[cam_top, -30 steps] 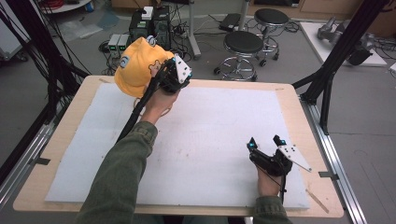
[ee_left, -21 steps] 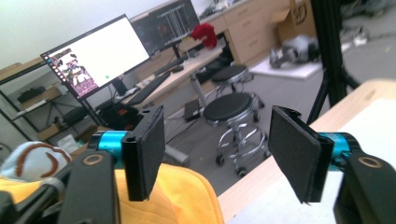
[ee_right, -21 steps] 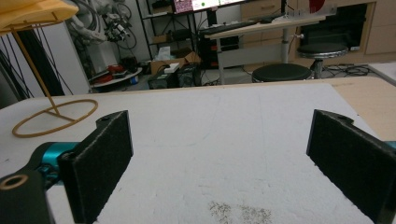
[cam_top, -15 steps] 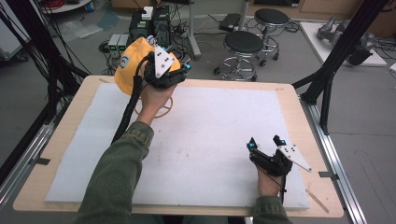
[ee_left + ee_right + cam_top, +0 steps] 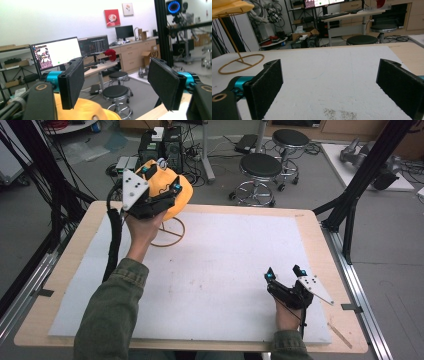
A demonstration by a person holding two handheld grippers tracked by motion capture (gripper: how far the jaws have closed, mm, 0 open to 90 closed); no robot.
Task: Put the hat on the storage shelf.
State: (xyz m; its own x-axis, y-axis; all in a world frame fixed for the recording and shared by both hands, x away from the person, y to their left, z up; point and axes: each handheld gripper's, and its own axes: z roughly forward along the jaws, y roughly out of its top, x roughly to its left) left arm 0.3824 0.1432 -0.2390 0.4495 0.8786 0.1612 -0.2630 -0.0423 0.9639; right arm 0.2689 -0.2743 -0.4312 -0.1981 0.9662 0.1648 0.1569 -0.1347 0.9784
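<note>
While left tongs [image 5: 161, 179] just opened, yellow cap [image 5: 172, 195] beneath, right tongs [image 5: 283, 272] apart

High view looks down; gripper views face level, sharing stools [image 5: 261, 166].

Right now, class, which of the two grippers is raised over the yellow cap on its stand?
The left gripper, jaws open just above the yellow cap on the wire stand; the right gripper rests low on the white mat.

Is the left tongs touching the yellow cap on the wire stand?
Apart. The left gripper view shows the left tongs open above the yellow cap, nothing between the pads.
</note>
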